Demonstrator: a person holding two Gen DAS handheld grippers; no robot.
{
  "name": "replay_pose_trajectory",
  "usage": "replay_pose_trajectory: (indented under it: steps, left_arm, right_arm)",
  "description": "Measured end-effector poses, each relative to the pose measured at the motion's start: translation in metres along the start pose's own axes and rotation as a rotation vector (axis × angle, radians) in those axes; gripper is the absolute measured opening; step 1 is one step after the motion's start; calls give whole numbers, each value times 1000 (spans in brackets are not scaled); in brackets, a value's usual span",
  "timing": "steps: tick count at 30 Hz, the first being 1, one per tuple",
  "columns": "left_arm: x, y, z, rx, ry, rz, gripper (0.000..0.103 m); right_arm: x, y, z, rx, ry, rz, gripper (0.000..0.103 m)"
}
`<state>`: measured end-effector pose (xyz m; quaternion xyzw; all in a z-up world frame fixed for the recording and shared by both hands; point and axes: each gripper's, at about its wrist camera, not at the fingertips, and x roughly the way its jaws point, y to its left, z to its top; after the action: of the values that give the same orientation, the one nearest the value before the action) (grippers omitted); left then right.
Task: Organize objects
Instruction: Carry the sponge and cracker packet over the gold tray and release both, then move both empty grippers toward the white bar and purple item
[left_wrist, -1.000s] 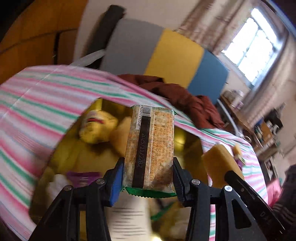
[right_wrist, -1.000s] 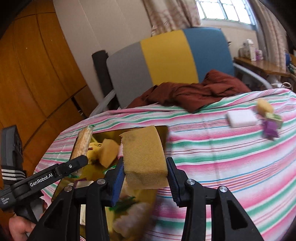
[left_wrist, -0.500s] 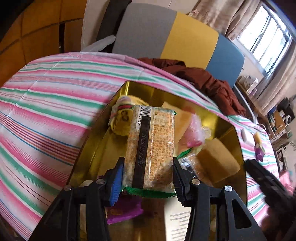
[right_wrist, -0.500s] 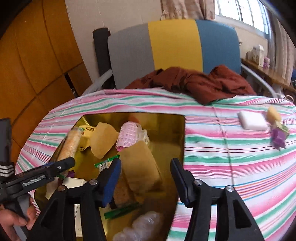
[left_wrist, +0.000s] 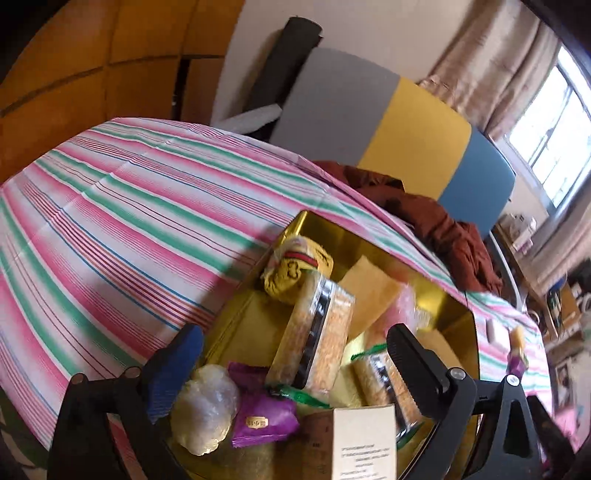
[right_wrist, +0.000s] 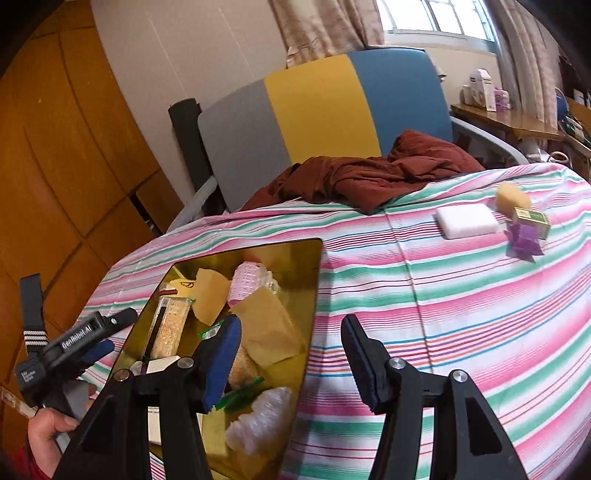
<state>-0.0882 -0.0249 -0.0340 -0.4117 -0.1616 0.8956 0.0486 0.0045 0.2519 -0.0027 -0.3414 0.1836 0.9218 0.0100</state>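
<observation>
A gold tin (left_wrist: 306, 218) on the striped cloth holds several snacks and sponges. In the left wrist view my left gripper (left_wrist: 291, 365) hangs over the tin, its jaws opening wide. The orange cracker packet (left_wrist: 314, 332) leans tilted between them, touching neither pad. In the right wrist view the gold tin (right_wrist: 318, 280) lies at lower left. My right gripper (right_wrist: 290, 354) is open over the tin's right rim with nothing between its fingers. A tan sponge (right_wrist: 271, 328) lies in the tin just beyond its blue pad. The left gripper (right_wrist: 92, 334) shows at the far left, held by a hand (right_wrist: 48, 430).
On the cloth at far right lie a white block (right_wrist: 466, 220), a yellow sponge (right_wrist: 511, 197), a small green box (right_wrist: 532, 218) and a purple packet (right_wrist: 524, 242). A brown garment (right_wrist: 369, 173) drapes over the table's far edge before a chair (right_wrist: 317, 110).
The left jaws spread and let the cracker packet drop tilted into the tin. The right gripper let the tan sponge go into the tin, then drew back to the right.
</observation>
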Motion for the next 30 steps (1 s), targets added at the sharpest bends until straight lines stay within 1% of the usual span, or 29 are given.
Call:
replay_pose_trajectory:
  steps: [3,5,9,12,17,21,25,28,30]
  left_arm:
    - [-5,-7,2,-7,-4,5,100]
    - [-10,-16,1,3,-15,-7,103]
    - [-23,-42,-7,48,-33,-46,103]
    - [-32,-67,-17,105,-40,-84,103]
    - [-34,-115,-38,224,-7,-165,103]
    - [-33,-157,-61,330,34,-230,103]
    - [-28,-189,-77,388,76,-274,103]
    - [-22,-212,-90,424,117,-311,103]
    - [-18,-227,-98,454,134,-321,103]
  right_arm:
    - [-6,-8,-2,11,-9,-11,57]
    - [-9,-15,-3,26,-12,-12,57]
    - [-11,-28,-8,43,3,-44,57]
    - [-13,-41,-13,58,-2,-68,57]
    - [-10,-65,-19,92,9,-124,57]
    - [-13,-94,-25,149,6,-167,57]
    - [-15,-123,-27,193,1,-211,57]
    - [-21,-143,-26,226,-18,-253,57]
    - [-25,-159,-27,248,-35,-278,57]
